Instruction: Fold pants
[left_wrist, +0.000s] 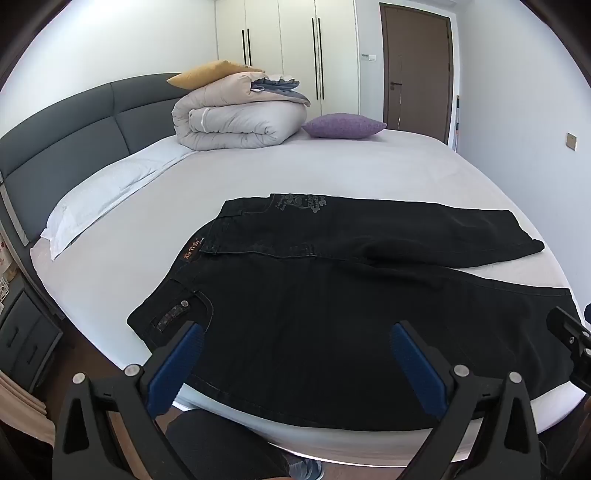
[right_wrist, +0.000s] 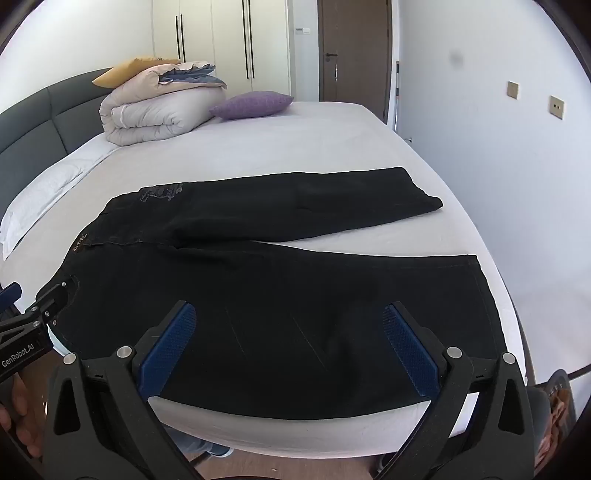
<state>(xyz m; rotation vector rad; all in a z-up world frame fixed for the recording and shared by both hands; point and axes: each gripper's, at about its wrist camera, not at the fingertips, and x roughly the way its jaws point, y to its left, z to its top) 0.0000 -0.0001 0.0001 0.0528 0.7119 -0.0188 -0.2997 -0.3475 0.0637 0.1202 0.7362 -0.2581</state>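
Black pants (left_wrist: 332, 295) lie spread flat on the white bed (left_wrist: 258, 173), waistband to the left and both legs running right, slightly apart. They also show in the right wrist view (right_wrist: 280, 280). My left gripper (left_wrist: 295, 332) is open and empty, hovering over the near hip and pocket area by the bed's front edge. My right gripper (right_wrist: 290, 314) is open and empty, over the near leg. The right gripper's tip shows at the far right of the left wrist view (left_wrist: 570, 332). The left gripper shows at the left edge of the right wrist view (right_wrist: 37, 314).
A folded duvet (left_wrist: 236, 118) with a yellow pillow (left_wrist: 210, 74) and a purple cushion (left_wrist: 343, 125) sit at the bed's far side. A white pillow (left_wrist: 99, 199) lies by the grey headboard (left_wrist: 74, 129). A nightstand (left_wrist: 22, 332) stands at the left. Wardrobe and door are behind.
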